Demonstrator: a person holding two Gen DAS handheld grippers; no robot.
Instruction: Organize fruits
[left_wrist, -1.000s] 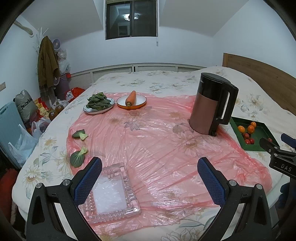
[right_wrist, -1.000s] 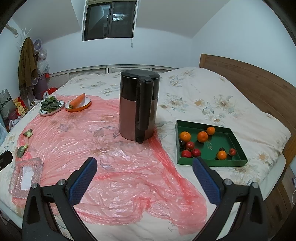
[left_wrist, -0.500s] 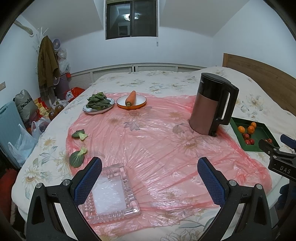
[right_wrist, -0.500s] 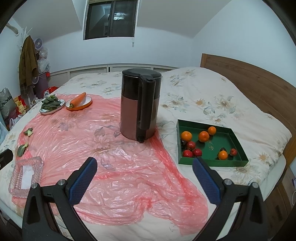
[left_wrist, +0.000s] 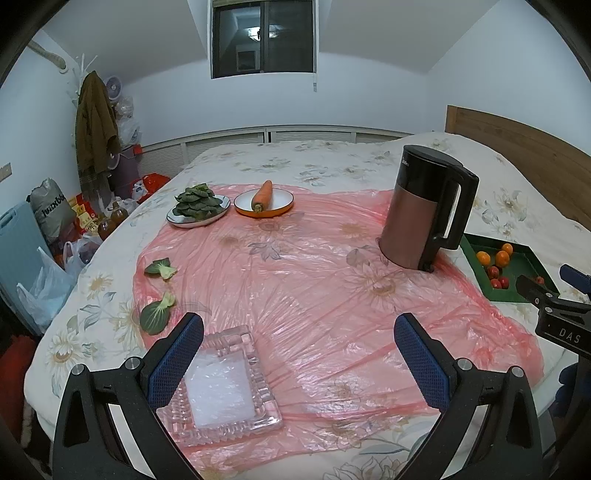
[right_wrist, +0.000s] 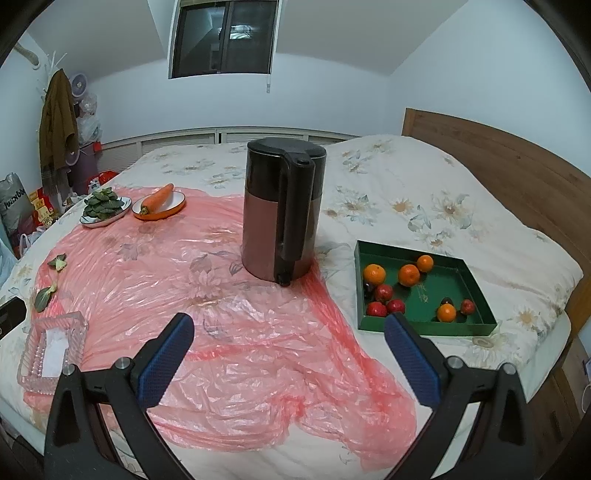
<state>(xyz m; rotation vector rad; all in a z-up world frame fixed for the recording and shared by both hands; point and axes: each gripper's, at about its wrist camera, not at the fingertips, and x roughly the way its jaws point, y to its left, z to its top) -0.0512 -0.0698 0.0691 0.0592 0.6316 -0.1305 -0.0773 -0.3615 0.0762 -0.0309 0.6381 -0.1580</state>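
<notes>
While it hangs level above the near edge of the bed (left_wrist: 332, 162), the left claw (left_wrist: 299, 354) points across the pink plastic sheet (left_wrist: 295, 280) with its blue pads spread wide and nothing between them, a glass dish (left_wrist: 221, 384) just under its left finger. In the right wrist view, the right claw (right_wrist: 288, 354) sits equally wide open and empty over the sheet's crumpled near edge, its right pad just short of the green tray (right_wrist: 428, 325), where the oranges (right_wrist: 408, 275) and red fruits (right_wrist: 384, 293) lie beside the kettle (right_wrist: 282, 210).

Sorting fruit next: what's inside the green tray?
The green tray holds four oranges and four red fruits, plus two dark items I can't identify.
</notes>
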